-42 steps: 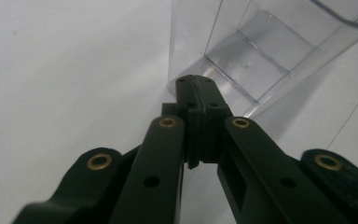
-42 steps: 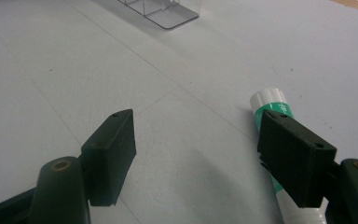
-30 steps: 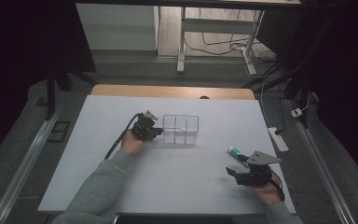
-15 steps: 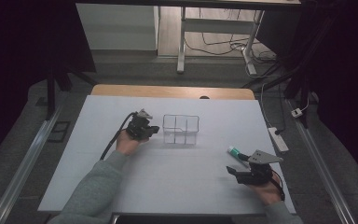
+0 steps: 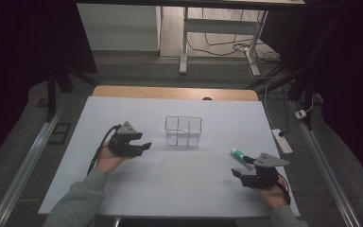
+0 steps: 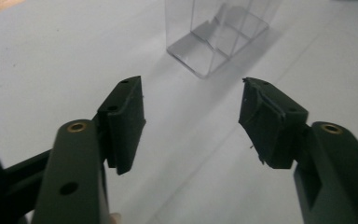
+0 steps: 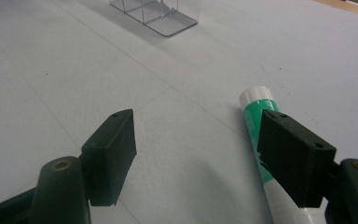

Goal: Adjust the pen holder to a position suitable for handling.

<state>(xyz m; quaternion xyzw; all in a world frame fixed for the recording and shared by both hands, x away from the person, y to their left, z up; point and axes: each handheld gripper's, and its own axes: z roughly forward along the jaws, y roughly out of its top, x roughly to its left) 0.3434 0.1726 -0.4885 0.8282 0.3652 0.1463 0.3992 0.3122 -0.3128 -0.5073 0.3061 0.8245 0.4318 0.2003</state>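
A clear plastic box (image 5: pixel 183 131) with compartments stands at the middle of the white table (image 5: pixel 123 189). My left gripper (image 5: pixel 144 146) hovers a little to its left and points at it. In the left gripper view the box (image 6: pixel 219 37) lies ahead of the left gripper (image 6: pixel 191 86), whose jaws have just been opening, with nothing between them. A green and white tube (image 5: pixel 238 154) lies at the right. My right gripper (image 5: pixel 238 176) stands open just behind it. In the right gripper view the tube (image 7: pixel 256 107) runs under the right jaw of the right gripper (image 7: pixel 196 116).
A wooden strip (image 5: pixel 175 92) edges the table's far side. A white power strip (image 5: pixel 282 140) lies on the floor off the right edge. Metal table legs and cables (image 5: pixel 217 42) stand farther back. The clear box (image 7: pixel 158 11) shows far off in the right gripper view.
My left gripper has drawn back to the left, away from the clear box, and its jaws have gone from shut to open. The right gripper, box and tube have not moved.
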